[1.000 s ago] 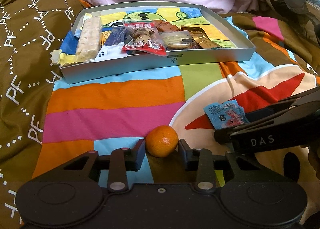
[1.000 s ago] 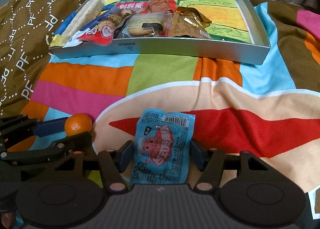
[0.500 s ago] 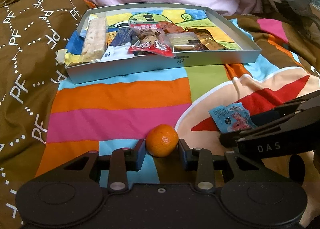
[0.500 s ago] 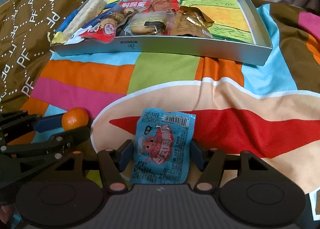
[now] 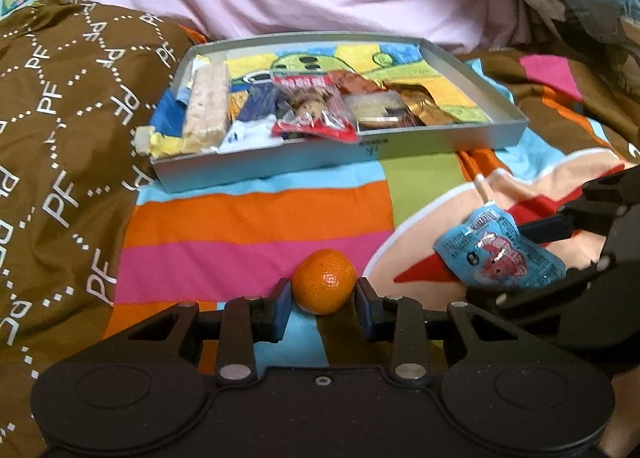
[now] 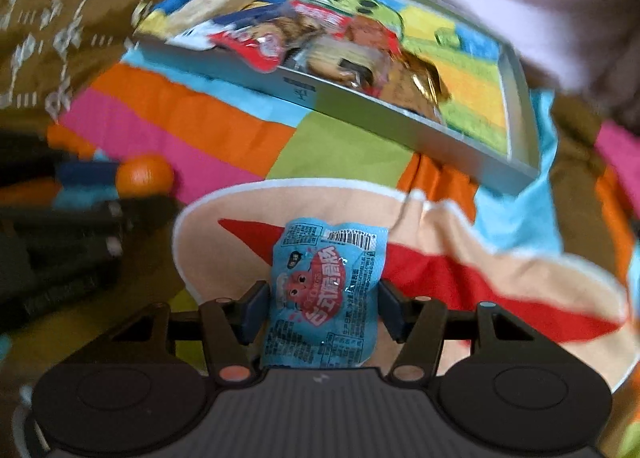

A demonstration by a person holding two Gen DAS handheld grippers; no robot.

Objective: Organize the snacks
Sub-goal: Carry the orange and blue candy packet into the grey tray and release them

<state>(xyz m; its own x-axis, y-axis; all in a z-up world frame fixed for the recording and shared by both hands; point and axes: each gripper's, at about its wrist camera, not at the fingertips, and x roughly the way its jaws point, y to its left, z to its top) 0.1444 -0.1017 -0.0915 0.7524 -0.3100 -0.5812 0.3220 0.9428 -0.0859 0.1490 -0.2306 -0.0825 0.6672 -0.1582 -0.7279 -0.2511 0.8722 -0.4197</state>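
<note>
Left gripper: fingers closed on the orange, which sits low over the bedspread. Right gripper: jaws have just been closing and now pinch the blue snack packet, lifted and tilted. Tray lies beyond, well apart, with several packets packed at its near left; right half bare. Judged: most snacks stowed; these two left to carry over.

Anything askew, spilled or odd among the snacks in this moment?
Slightly. The red packet and the yellow-ended wrapper hang over the tray's near wall instead of lying inside. The tangerine and the blue packet are off the tray, each between a hand-held gripper's fingers. Nothing spilled or damaged.
</note>
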